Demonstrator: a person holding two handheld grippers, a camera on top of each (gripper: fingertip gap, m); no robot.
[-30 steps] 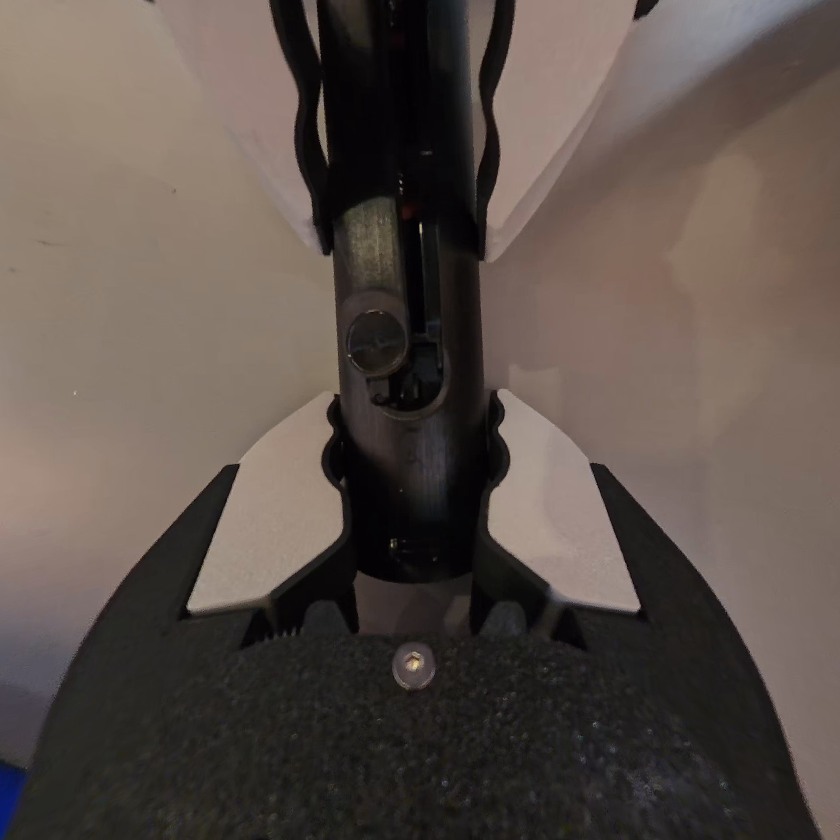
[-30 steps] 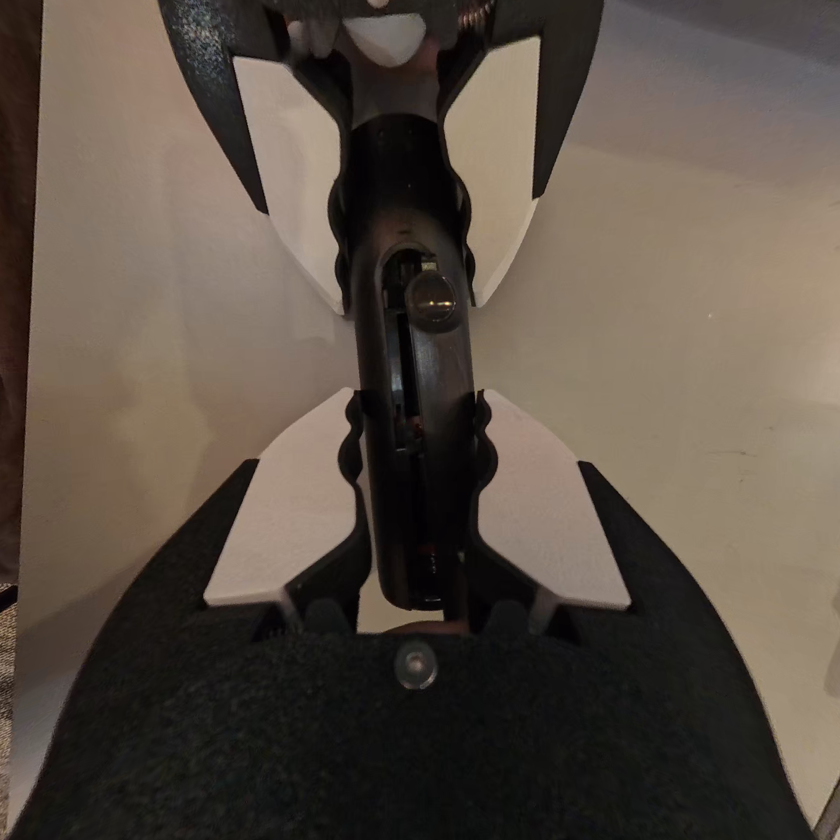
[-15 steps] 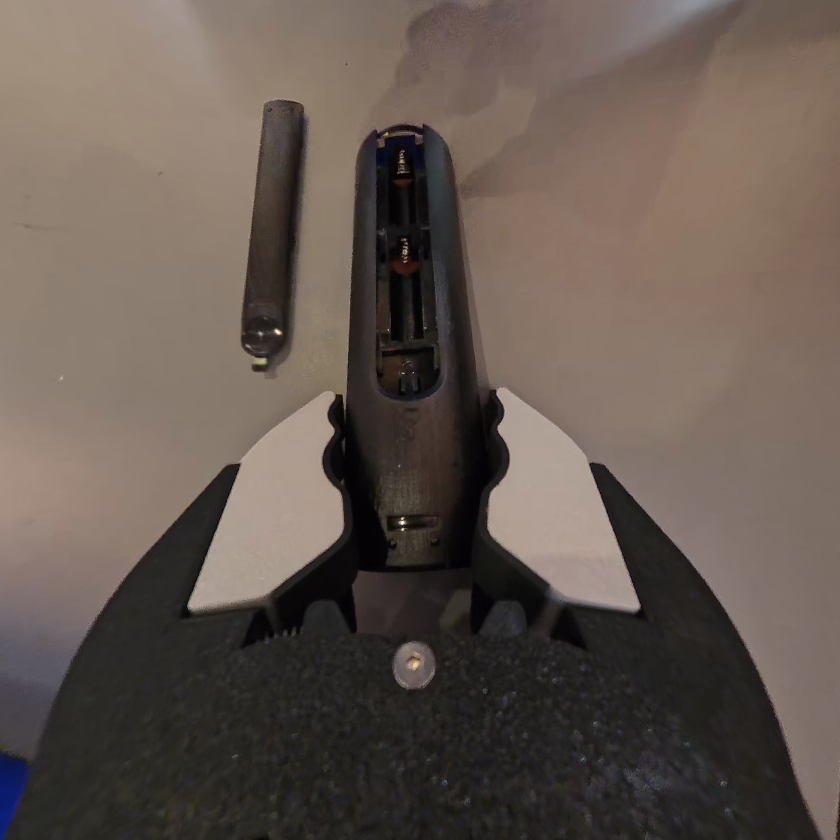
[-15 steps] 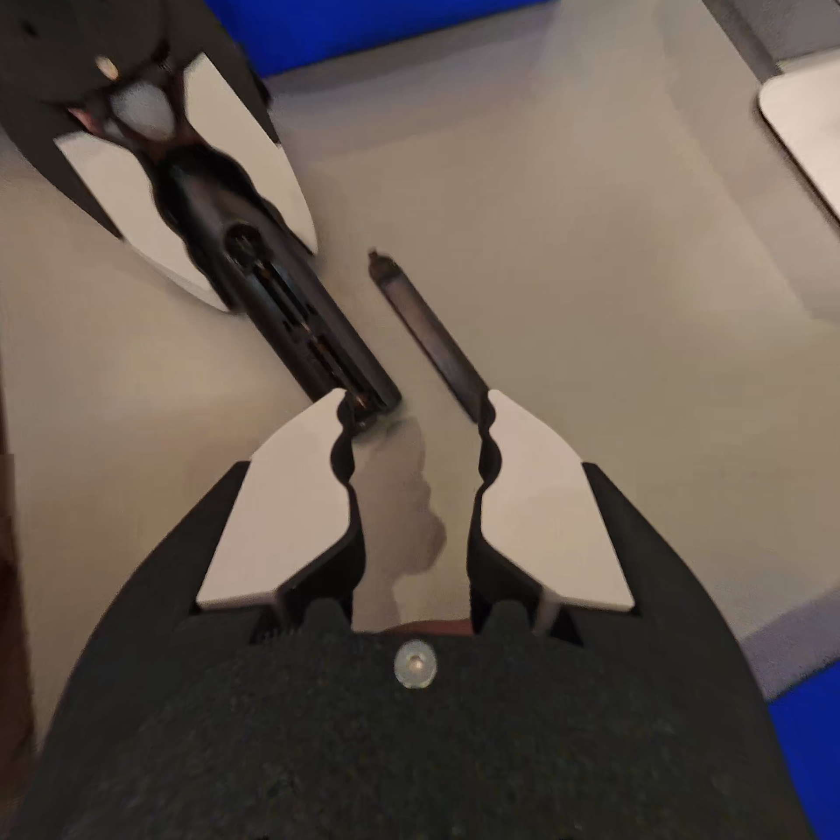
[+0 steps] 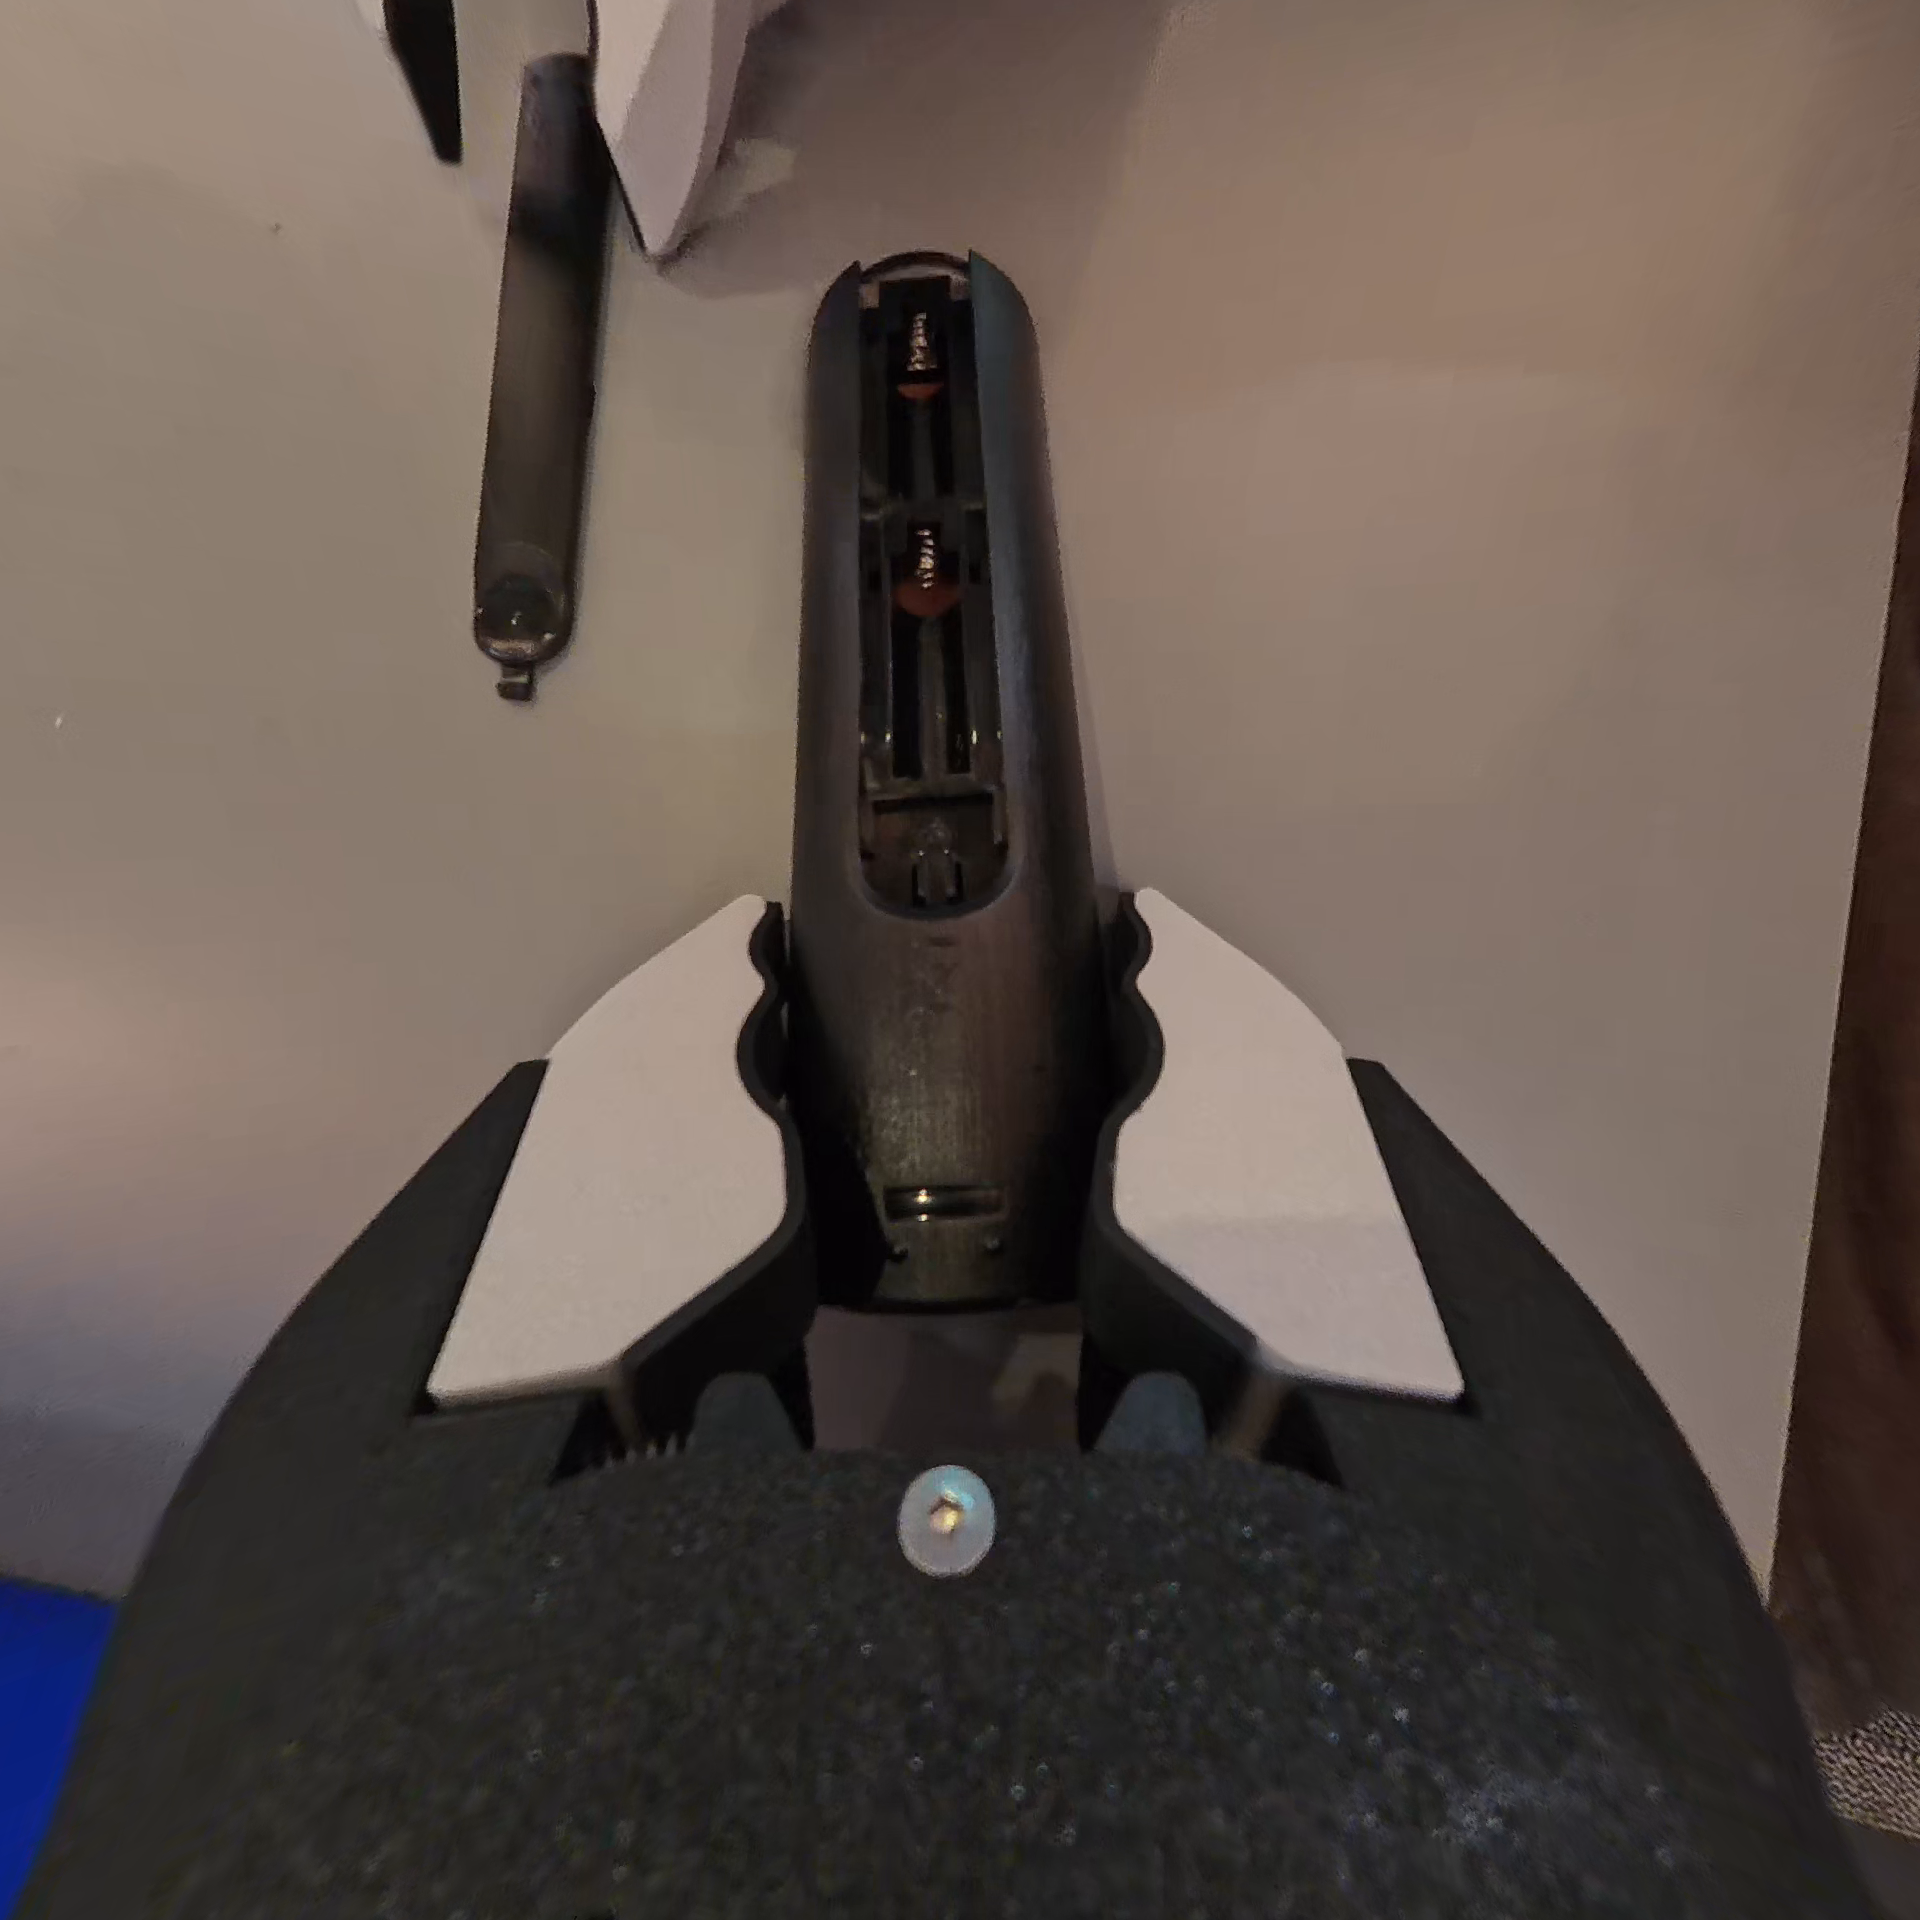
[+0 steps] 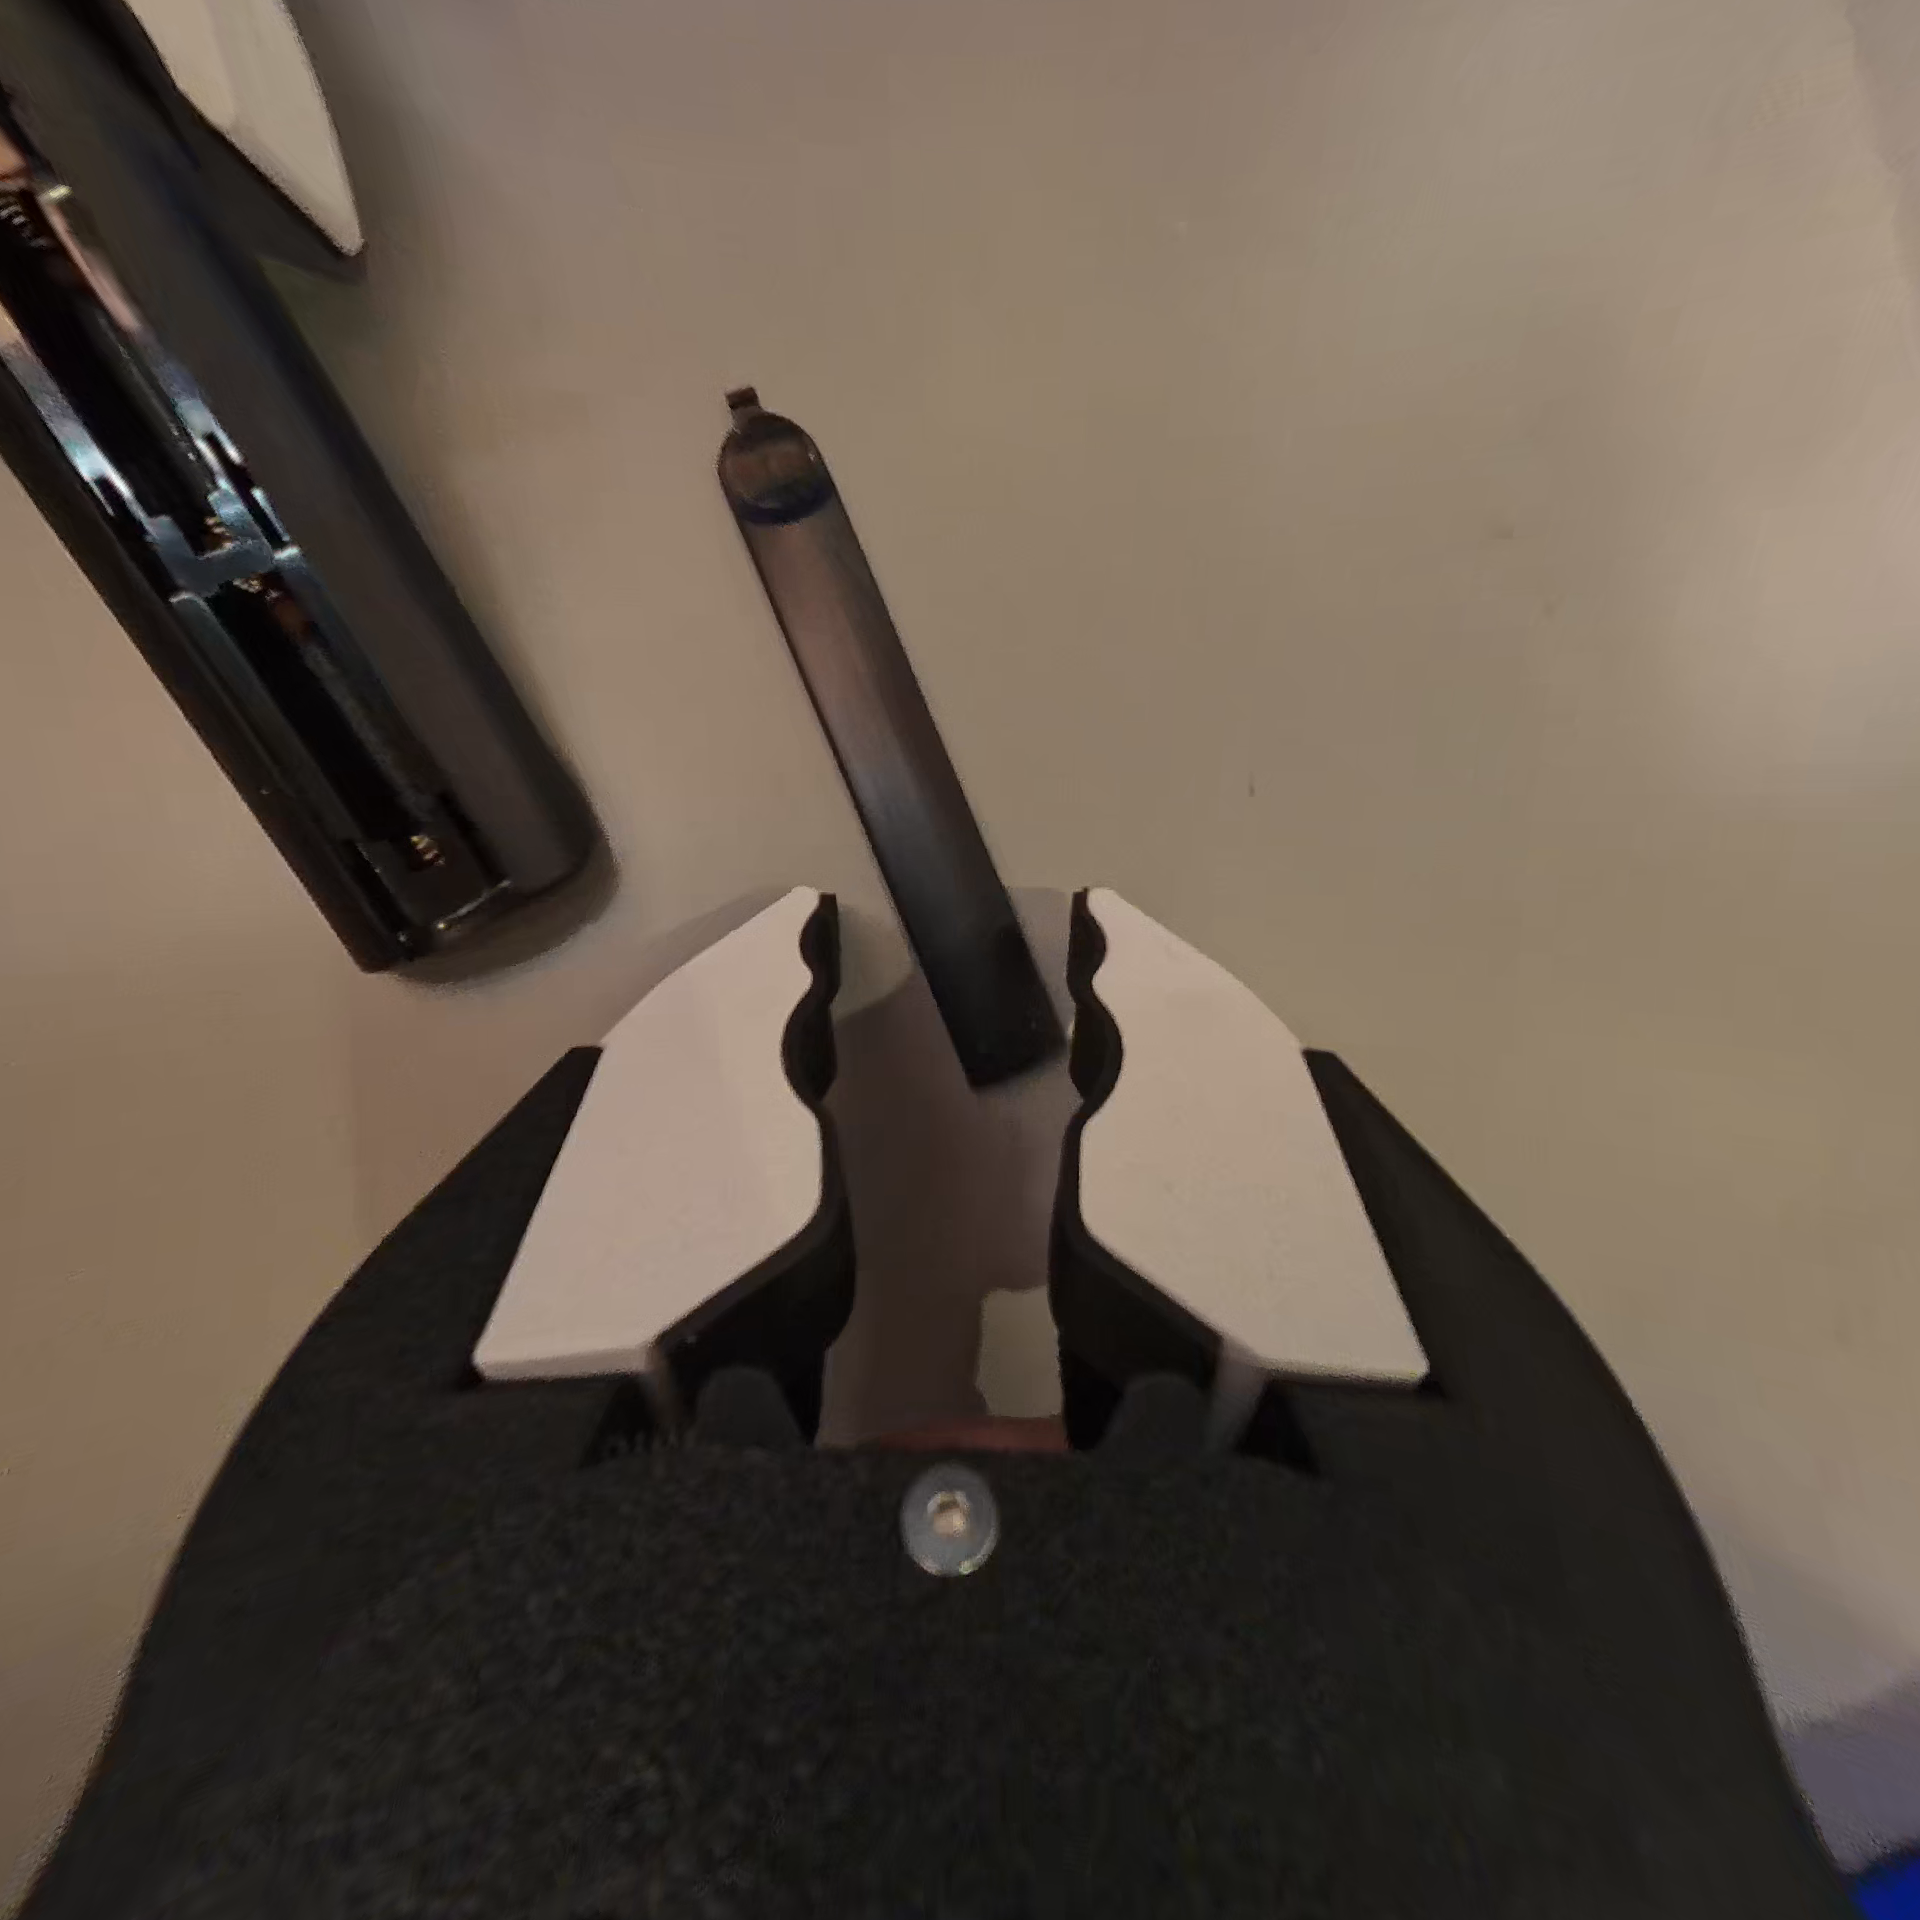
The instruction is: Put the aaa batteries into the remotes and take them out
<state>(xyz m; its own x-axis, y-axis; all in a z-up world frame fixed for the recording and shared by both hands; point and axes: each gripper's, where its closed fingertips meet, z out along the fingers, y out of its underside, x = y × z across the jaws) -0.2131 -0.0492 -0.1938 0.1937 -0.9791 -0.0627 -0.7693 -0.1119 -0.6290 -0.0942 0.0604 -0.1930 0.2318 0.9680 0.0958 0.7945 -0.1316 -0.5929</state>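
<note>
My left gripper (image 5: 951,904) is shut on the near end of a black remote (image 5: 935,644) that lies back up on the white table (image 5: 1455,520). Its battery bay is open and shows springs but no batteries. The long black battery cover (image 5: 530,416) lies on the table left of the remote. My right gripper (image 6: 951,899) is open, and the near end of the cover (image 6: 883,748) lies between its fingertips, close to the right finger. The remote (image 6: 312,675) shows at the left of the right wrist view. The right gripper's fingers (image 5: 675,125) show at the top of the left wrist view.
A blue surface (image 5: 42,1714) lies past the table's near left edge. A brown strip (image 5: 1870,935) and grey carpet (image 5: 1870,1787) lie past its right edge.
One second ago both grippers held the remote with the cover on. The cover has come off and lies on the table. My right gripper let go and moved over the cover's end.
</note>
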